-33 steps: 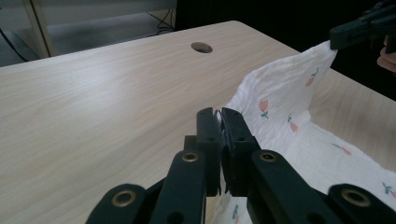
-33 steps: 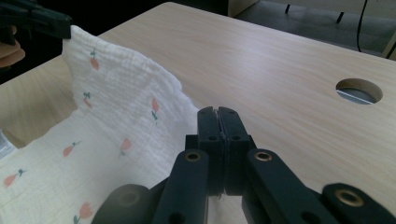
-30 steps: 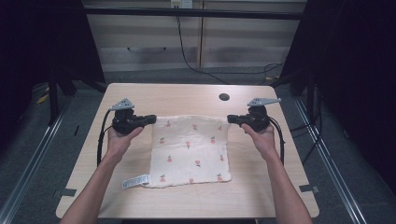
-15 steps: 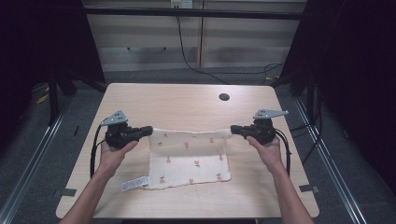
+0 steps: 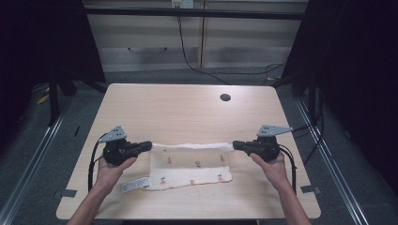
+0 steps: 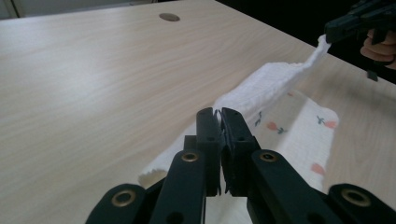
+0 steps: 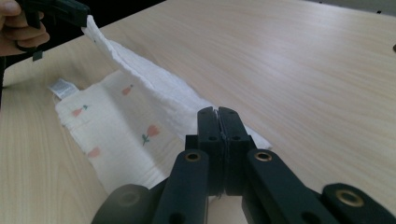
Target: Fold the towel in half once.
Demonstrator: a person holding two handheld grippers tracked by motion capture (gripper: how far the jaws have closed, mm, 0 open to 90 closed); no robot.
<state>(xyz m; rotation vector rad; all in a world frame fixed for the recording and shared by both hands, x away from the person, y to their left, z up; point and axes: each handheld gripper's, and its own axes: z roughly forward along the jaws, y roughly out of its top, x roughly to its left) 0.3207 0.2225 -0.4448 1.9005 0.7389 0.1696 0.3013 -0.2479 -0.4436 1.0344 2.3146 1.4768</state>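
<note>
A: In the high view, the far edge of the cloth [image 5: 190, 165] has been carried toward the near side of the table [image 5: 178, 112] since a second ago, so a fold in half is judged to be well under way. Each far corner is pinched: one by the left gripper [image 5: 146, 146], one by the right gripper [image 5: 237, 146].

B: From the left gripper view?

A: The jaws are seen clenched on a corner, and the lifted edge is stretched taut to the right gripper [image 6: 332, 31].

B: And the right gripper view?

A: The same clamp is shown. The cloth [image 7: 130, 126] is white, printed with small flowers, and a label [image 7: 60, 87] is seen at its near corner.
</note>
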